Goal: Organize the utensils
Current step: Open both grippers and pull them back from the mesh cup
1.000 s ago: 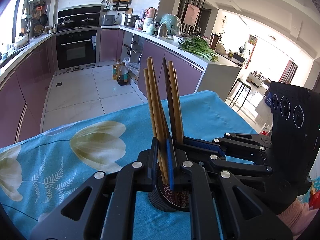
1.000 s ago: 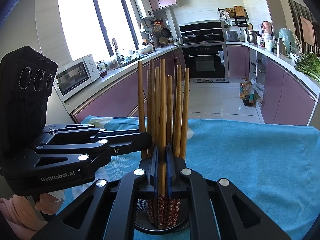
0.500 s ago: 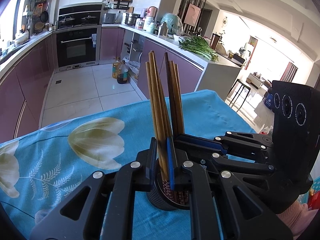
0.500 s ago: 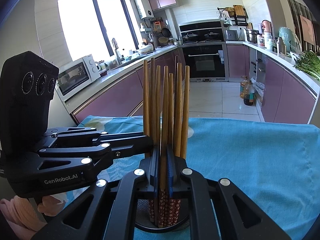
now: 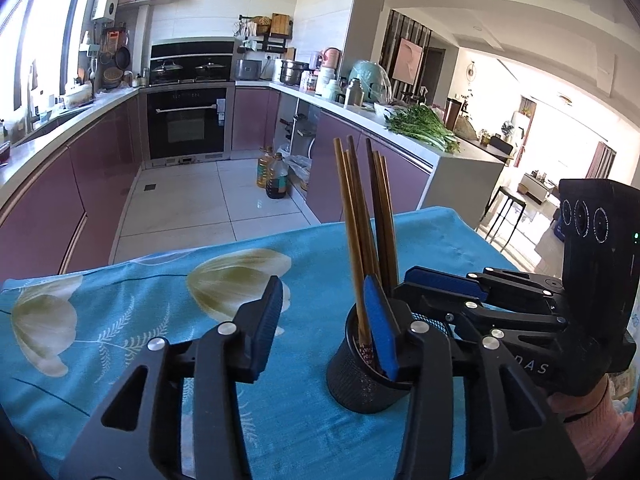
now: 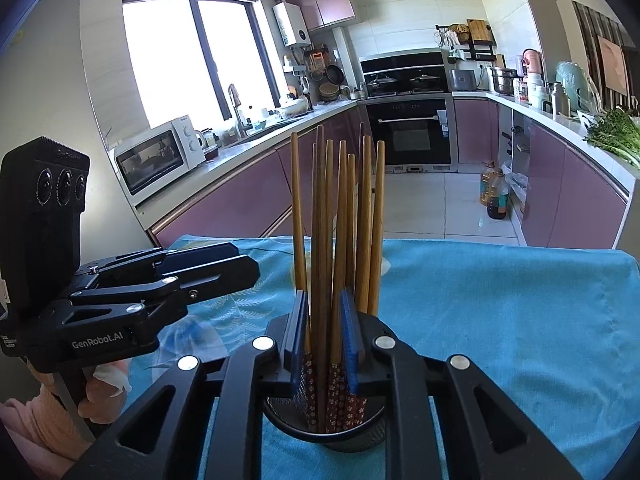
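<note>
Both pairs of jaws have just been opening. Those of the left gripper [image 5: 324, 320] are spread wide, and nothing is pressed between them: one blue pad [image 5: 380, 332] stands at the rim of the black mesh holder [image 5: 360, 376], just beside a chopstick, while the other finger hangs clear over the blue floral tablecloth [image 5: 120, 320], to the holder's left. Those of the right gripper [image 6: 324, 332] are parted only narrowly. Several chopsticks are straddled by them, yet whether the pads touch any stick cannot be told for certain (a thin gap seems to show on each side).

One holder is counted, and two grippers. About eight chopsticks [image 6: 340, 232] can be made out in the right wrist view, though overlapping makes the count unsure; in the left wrist view some six or seven tips [image 5: 360, 208] are seen. All are stood in the holder, long axes near upright, plain wooden ends upward and patterned red ends down inside the mesh. A slight fan is formed, the tops spreading apart above the holder.

The holder is set on the tablecloth, near its front edge. The left gripper [image 6: 172, 280] is seen to the holder's left in the right wrist view; the right gripper [image 5: 448, 284] reaches toward the holder from its right in the left wrist view. A pink sleeve [image 6: 44, 420] is visible behind the left gripper.
</note>
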Motion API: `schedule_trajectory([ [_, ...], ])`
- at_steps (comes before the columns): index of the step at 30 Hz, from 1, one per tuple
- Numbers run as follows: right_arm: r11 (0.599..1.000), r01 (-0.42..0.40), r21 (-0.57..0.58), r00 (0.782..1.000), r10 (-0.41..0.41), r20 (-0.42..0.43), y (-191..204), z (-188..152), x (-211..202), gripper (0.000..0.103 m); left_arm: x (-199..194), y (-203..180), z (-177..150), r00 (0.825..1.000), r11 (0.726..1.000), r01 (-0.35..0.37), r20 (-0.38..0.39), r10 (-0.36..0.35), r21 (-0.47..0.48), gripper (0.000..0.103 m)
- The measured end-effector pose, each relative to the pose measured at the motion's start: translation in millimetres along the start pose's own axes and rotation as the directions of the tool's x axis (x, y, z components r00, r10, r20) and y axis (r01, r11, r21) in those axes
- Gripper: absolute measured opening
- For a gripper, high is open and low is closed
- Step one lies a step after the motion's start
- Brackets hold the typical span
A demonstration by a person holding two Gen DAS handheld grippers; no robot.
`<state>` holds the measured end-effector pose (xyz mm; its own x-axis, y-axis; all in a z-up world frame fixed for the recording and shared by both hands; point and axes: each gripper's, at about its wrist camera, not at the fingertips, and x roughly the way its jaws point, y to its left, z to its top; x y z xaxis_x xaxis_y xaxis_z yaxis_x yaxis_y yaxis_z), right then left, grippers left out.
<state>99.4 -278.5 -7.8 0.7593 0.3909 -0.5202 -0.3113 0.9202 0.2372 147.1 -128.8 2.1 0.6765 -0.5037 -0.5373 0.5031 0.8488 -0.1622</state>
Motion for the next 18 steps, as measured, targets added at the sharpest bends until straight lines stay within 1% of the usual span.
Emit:
schedule_trajectory([
  [1, 1.0, 0.007, -0.004, 1.0, -0.007, 0.007, 1, -2, -3, 0.027, -5, 2, -2, 1.0, 1.0, -0.014, 0.016, 0.014, -0.002, 0.05],
  [2, 1.0, 0.014, -0.007, 1.0, -0.014, 0.016, 2, -3, -5, 0.028, -12, 3, -4, 0.999, 0.999, -0.034, 0.036, 0.034, -0.004, 0.053],
  [3, 1.0, 0.02, -0.009, 1.0, -0.02, 0.023, 4, -6, -8, 0.032, -17, 5, -6, 0.998, 0.999, -0.047, 0.052, 0.047, -0.007, 0.059],
  [4, 1.0, 0.024, -0.01, 0.999, -0.024, 0.028, 4, -7, -10, 0.037, -24, 7, -9, 0.995, 0.998, -0.068, 0.073, 0.068, -0.008, 0.061],
  [5, 0.999, 0.037, -0.013, 0.999, -0.037, 0.04, 6, -10, -13, 0.041, -29, 8, -10, 0.993, 0.997, -0.083, 0.088, 0.083, -0.008, 0.065],
  [6, 0.999, 0.048, -0.016, 0.998, -0.047, 0.053, 7, -12, -16, 0.049, -36, 9, -14, 0.988, 0.994, -0.106, 0.111, 0.106, -0.008, 0.072],
  [7, 0.998, 0.053, -0.018, 0.997, -0.052, 0.063, 7, -14, -18, 0.055, -42, 10, -17, 0.984, 0.993, -0.122, 0.129, 0.122, -0.01, 0.08],
  [8, 0.998, 0.061, -0.02, 0.995, -0.06, 0.078, 8, -17, -22, 0.06, -48, 12, -20, 0.98, 0.991, -0.135, 0.145, 0.135, -0.013, 0.083],
  [9, 0.998, 0.066, -0.021, 0.994, -0.064, 0.089, 9, -18, -24, 0.063, -55, 13, -24, 0.976, 0.989, -0.146, 0.159, 0.147, -0.016, 0.088],
  [10, 0.997, 0.072, -0.024, 0.993, -0.07, 0.099, 11, -20, -27, 0.068, -61, 15, -27, 0.971, 0.987, -0.16, 0.174, 0.161, -0.02, 0.094],
  [11, 0.996, 0.083, -0.029, 0.991, -0.079, 0.111, 12, -21, -30, 0.07, -67, 17, -31, 0.963, 0.983, -0.183, 0.195, 0.185, -0.028, 0.096],
  [13, 0.994, 0.106, -0.038, 0.985, -0.1, 0.139, 16, -24, -35, 0.082, -78, 20, -38, 0.952, 0.977, -0.21, 0.221, 0.212, -0.034, 0.097],
  [15, 0.991, 0.122, -0.055, 0.98, -0.112, 0.162, 21, -28, -40, 0.086, -88, 22, -43, 0.941, 0.97, -0.238, 0.24, 0.24, -0.038, 0.097],
  [18, 0.984, 0.163, -0.077, 0.969, -0.145, 0.2, 28, -33, -47, 0.097, -104, 24, -50, 0.919, 0.959, -0.28, 0.274, 0.282, -0.047, 0.097],
])
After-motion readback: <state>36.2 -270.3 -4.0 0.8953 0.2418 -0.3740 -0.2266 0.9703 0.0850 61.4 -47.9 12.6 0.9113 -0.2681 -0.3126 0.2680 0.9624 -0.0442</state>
